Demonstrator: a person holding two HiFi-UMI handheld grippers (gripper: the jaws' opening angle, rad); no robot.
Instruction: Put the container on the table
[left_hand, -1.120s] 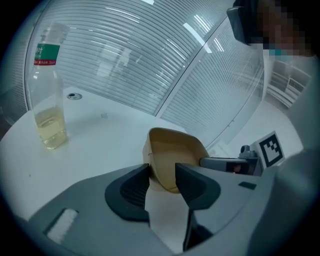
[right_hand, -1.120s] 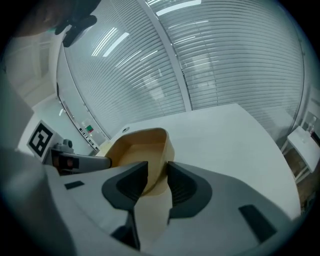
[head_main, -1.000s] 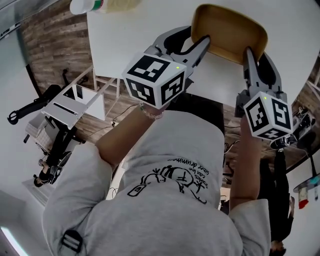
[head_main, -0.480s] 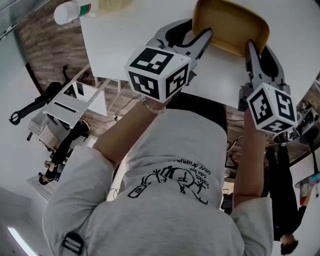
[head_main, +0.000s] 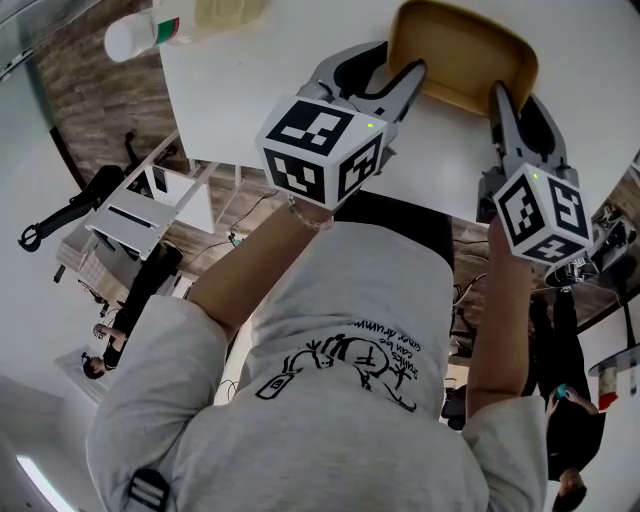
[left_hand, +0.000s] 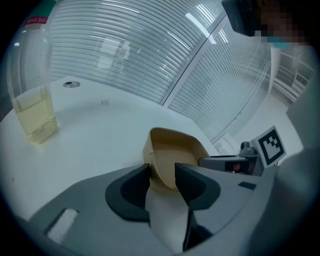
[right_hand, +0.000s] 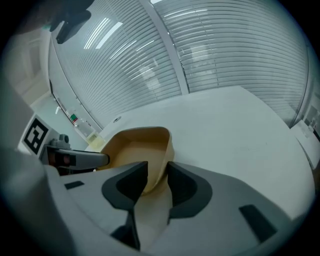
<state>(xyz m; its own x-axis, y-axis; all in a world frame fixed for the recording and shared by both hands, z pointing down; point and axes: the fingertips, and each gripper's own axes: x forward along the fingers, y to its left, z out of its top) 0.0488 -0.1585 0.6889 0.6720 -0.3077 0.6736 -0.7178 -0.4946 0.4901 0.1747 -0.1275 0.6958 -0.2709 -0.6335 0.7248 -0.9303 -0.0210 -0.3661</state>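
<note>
Over the last second very little has moved. The tan, shallow, rounded-rectangle container (head_main: 465, 50) has crept slightly farther in over the white counter (head_main: 250, 80), and both grippers have gone with it. The clear plastic bottle of pale yellow liquid (head_main: 200, 15) has kept its place on that counter.

The container is well apart from the bottle. The left gripper (head_main: 400, 60) has the container wall nearer the bottle, and the right gripper (head_main: 512, 95) has the wall farther from the bottle. In the left gripper view the jaws (left_hand: 162, 172) stand narrow, pinching the thin tan rim (left_hand: 172, 150) between them. The right gripper view shows the same: jaws (right_hand: 156, 175) closed down on the opposite rim (right_hand: 135, 145).

My reading is that the carry is all but over, since the container now has counter beneath it rather than floor. Whether its base already touches the surface I cannot tell from any view. What remains, I judge, is a level lowering on the side away from the bottle, then release by both jaws.
</note>
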